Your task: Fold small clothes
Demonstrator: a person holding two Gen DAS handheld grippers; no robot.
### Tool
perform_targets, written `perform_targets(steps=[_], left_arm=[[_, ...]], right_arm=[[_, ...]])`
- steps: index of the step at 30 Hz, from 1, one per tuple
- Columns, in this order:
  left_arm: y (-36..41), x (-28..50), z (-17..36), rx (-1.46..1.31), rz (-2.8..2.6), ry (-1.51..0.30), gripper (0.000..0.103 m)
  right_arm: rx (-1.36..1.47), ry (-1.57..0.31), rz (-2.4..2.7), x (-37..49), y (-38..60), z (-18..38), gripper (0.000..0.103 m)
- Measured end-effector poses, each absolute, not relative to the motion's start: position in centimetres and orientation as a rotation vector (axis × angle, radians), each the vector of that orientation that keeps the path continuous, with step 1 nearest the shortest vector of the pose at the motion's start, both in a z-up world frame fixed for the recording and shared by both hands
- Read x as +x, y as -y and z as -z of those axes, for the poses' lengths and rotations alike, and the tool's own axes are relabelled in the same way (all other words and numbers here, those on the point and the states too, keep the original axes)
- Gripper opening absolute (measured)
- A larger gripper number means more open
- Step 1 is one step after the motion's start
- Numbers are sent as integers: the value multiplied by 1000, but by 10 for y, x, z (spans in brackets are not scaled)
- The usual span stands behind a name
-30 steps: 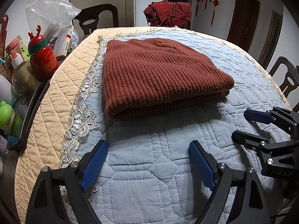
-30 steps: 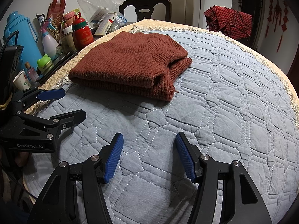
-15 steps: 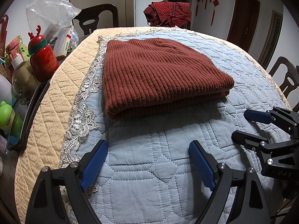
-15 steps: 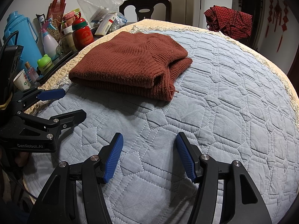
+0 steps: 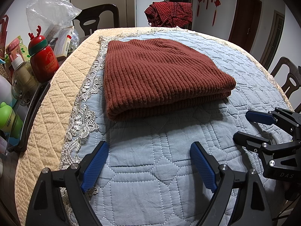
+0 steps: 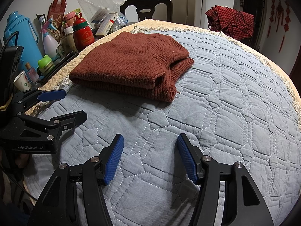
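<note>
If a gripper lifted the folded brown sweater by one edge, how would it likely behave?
The brown sweater is soft ribbed knit, so it would probably sag and droop. Its stacked layers, seen at the open end, would likely slip apart and unfold. The fuzzy knit on the quilted blue cloth suggests it would drag, not slide.

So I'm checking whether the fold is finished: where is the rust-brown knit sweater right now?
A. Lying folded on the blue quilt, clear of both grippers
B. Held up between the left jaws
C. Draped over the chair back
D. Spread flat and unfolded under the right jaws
A: the rust-brown knit sweater lies folded in layers on the blue quilt, while the left gripper and right gripper sit open and empty in front of it.
</note>
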State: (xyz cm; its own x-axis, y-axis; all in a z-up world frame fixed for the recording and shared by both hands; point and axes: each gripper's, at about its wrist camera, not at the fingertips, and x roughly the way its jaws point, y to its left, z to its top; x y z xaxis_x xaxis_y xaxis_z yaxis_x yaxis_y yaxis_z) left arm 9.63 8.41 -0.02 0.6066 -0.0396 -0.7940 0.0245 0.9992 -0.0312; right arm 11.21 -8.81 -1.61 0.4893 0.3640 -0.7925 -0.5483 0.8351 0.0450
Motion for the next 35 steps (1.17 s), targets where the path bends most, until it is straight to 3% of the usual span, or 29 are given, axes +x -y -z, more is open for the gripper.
perform_targets(steps=[35], left_arm=[[-85, 98, -1, -14, 37, -918, 91]], right_arm=[[-222, -903, -562, 110, 85, 15, 61]])
